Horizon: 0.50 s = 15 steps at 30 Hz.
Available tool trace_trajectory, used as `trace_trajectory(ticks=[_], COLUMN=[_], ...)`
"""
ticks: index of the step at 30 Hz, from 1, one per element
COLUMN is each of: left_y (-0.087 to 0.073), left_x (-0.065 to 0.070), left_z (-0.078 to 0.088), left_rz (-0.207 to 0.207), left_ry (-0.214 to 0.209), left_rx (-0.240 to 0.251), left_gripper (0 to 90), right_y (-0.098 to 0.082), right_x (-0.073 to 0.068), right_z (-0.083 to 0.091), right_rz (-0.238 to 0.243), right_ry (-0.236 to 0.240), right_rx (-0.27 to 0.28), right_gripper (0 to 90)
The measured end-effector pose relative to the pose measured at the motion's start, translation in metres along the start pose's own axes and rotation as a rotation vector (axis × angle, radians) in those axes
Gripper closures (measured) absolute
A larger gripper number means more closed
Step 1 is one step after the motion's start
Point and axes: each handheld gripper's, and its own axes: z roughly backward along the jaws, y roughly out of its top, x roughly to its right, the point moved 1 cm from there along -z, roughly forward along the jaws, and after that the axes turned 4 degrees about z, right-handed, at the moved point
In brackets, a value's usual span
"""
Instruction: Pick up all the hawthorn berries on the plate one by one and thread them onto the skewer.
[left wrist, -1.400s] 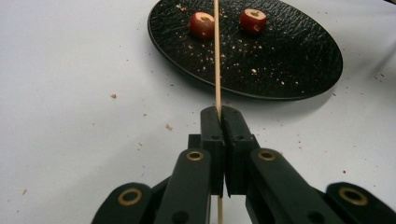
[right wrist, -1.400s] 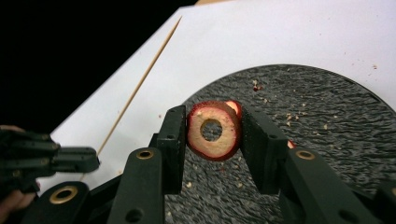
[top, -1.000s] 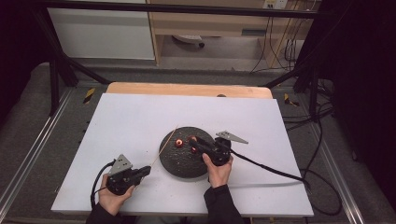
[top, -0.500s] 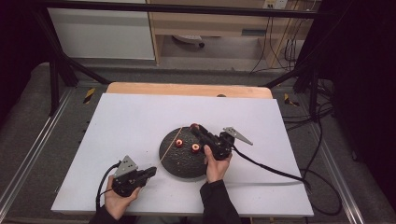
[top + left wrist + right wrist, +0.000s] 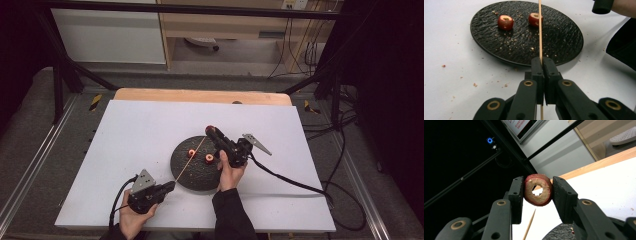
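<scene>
A red-skinned, cored fruit ring with pale flesh (image 5: pixel 538 189) sits pinched between the right gripper (image 5: pixel 537 195)'s two black pads, its round centre hole facing the right gripper view; in the high view it is just a small red spot (image 5: pixel 209 129) at the tip of that gripper (image 5: pixel 214 133), raised over the far edge of the plate. A thin wooden skewer (image 5: pixel 540 32) is clamped between the left gripper (image 5: pixel 544 75)'s tightly pressed jaws and runs forward over the round black textured plate (image 5: pixel 564 42). The high view shows the skewer (image 5: pixel 189 160) slanting from the left gripper (image 5: pixel 169 186) at the plate's near left rim up toward the held ring, its tip close to it. The right gripper view catches that pointed tip (image 5: pixel 530 223) below the ring, apart from it. Two more red fruit pieces (image 5: pixel 505 22) (image 5: pixel 535 19) lie on the plate among crumbs, which the left gripper view shows clearly. The plate rests on a white tabletop (image 5: pixel 125 135).
</scene>
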Motion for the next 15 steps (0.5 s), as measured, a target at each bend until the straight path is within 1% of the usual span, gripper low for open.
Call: trace_trajectory(ticks=[8,15], left_y=[0.0001,0.0003], left_x=[0.0041,0.0048], left_z=[-0.0015,-0.0022], left_rz=[-0.007,0.001], left_ry=[-0.004,-0.005], left_rx=[0.009,0.015], left_gripper=[88.0,88.0], right_y=[-0.0024,-0.0049], right_x=[0.0010,0.0003], right_z=[-0.0012,-0.0011], right_rz=[-0.015,-0.026], right_ry=[0.001,0.007], right_rx=[0.006,0.010], right_gripper=[62.7,62.8])
